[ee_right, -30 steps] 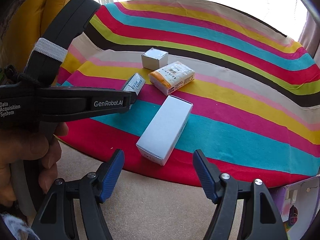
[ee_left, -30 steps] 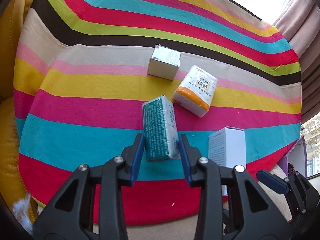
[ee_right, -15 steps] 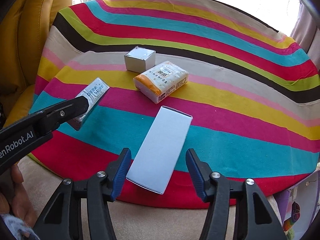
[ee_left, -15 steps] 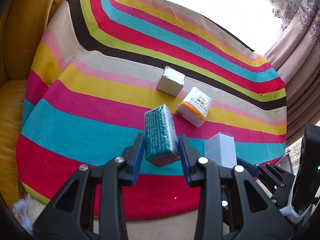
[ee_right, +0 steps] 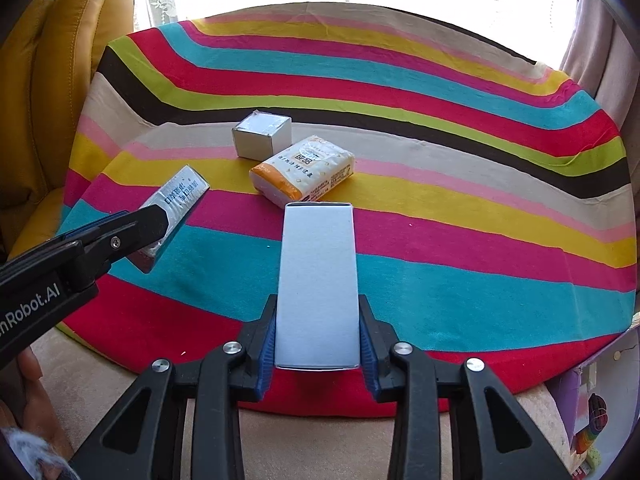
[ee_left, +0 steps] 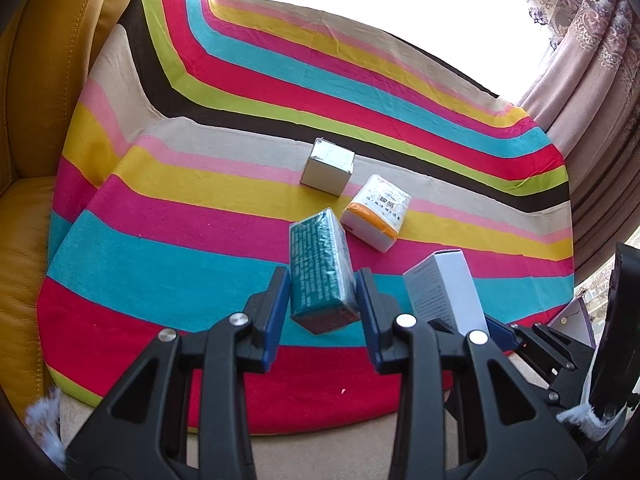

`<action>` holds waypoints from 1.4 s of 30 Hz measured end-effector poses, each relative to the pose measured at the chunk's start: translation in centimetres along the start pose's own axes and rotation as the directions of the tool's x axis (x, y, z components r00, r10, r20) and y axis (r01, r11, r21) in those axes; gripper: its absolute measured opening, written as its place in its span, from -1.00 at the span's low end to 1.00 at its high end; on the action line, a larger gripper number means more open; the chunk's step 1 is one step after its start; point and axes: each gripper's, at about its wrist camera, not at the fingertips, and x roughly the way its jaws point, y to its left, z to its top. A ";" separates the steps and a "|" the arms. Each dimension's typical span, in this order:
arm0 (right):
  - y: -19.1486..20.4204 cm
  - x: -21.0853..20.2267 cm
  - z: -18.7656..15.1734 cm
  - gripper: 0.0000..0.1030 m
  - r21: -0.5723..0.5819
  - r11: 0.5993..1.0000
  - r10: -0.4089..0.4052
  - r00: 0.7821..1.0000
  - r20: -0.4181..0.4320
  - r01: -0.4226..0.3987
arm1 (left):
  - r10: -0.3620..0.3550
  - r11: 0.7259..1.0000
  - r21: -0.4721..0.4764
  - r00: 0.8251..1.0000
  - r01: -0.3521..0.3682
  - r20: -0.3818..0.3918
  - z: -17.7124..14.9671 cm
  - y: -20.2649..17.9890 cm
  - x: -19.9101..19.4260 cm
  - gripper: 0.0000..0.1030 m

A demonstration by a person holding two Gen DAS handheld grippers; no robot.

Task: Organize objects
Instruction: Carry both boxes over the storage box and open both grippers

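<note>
Teal tissue pack (ee_left: 322,276), glossy in its plastic wrap and printed with fine white text, sits clamped between the blue-padded left tongs (ee_left: 322,308), tilted and lifted off the striped cloth (ee_left: 192,216). Just to its right, the right tongs (ee_right: 318,336) are closed on a tall white carton (ee_right: 318,284), smooth matte cardboard with sharp edges, gripped by its near end above the red and turquoise bands. Farther off on the yellow stripe lies a soft white-and-orange tissue pack (ee_right: 304,176), pillowy and slightly crinkled. Touching or just beside its far corner stands a small silver-grey cube box (ee_right: 262,134) on the cream band. The woven cloth covers a rounded counter (ee_right: 132,376). A yellow leather chair (ee_left: 28,160) flanks the left, patterned curtains (ee_left: 592,72) the right.
</note>
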 end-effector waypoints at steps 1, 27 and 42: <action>-0.2 -0.3 -0.1 -0.30 0.009 1.000 0.006 1.000 0.010 -0.006 | 0.001 1.000 0.004 1.000 -0.001 0.001 0.0 -0.2 -0.1 -0.25; -14.0 -8.3 -6.0 -0.30 0.344 0.931 0.055 0.980 0.191 -0.119 | -0.055 0.977 0.200 0.996 0.068 -0.070 -4.5 -14.9 -0.6 -0.25; -26.7 -13.0 -13.3 -0.29 0.536 0.844 -0.131 0.973 0.191 0.009 | -0.219 0.897 0.344 0.956 0.277 -0.197 -9.1 -27.1 0.7 -0.25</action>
